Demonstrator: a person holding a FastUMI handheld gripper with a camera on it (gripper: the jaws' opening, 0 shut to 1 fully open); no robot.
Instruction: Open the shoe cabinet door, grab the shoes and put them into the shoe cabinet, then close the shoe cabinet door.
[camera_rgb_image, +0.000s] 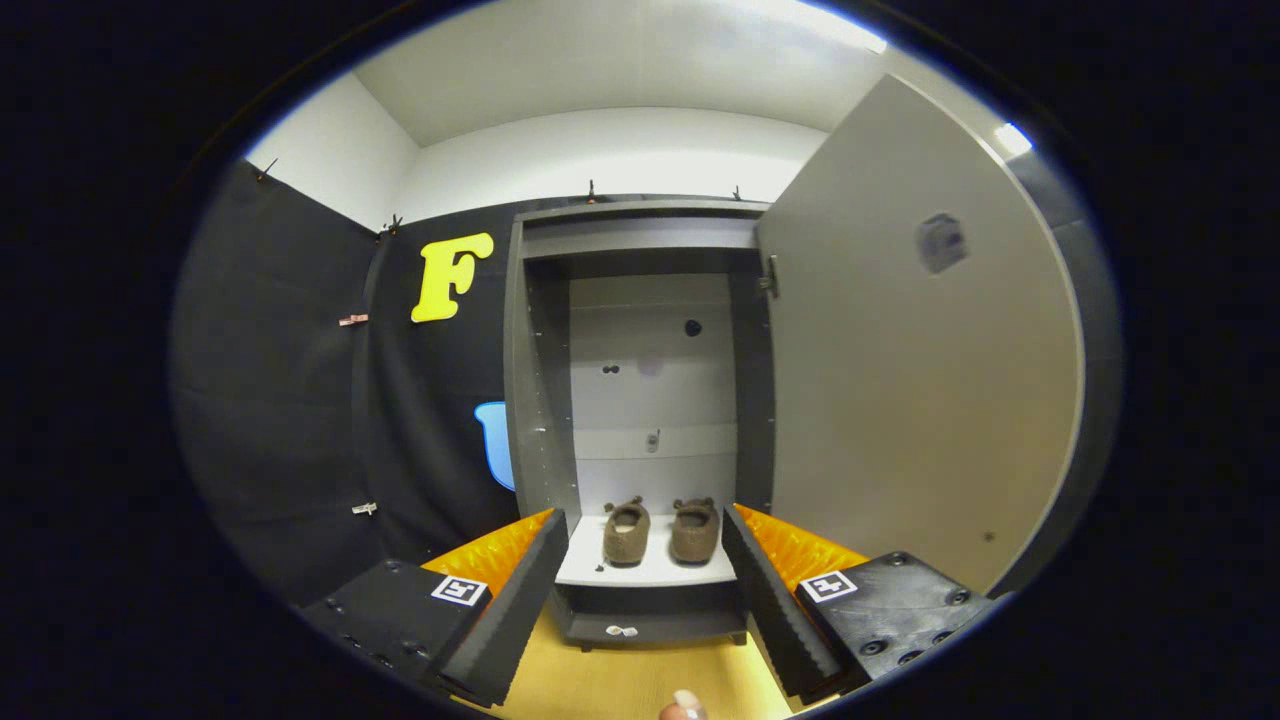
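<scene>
A tall grey shoe cabinet (540, 400) stands against the booth wall with its door (900, 380) swung open to the right. Two brown fuzzy shoes sit side by side on the white lower shelf (690, 572): the left shoe (626, 535) and the right shoe (694, 531), toes toward the back. My gripper (645, 560) is open, held back from the cabinet, and nothing lies between its fingers. The shoes appear beyond the gap between the fingertips.
The open door juts out on the right, close beside the right finger. A small white item (621, 631) lies in the low compartment under the shelf. Yellow wooden floor (640, 680) stretches in front of the cabinet. A fingertip (686, 706) pokes in below.
</scene>
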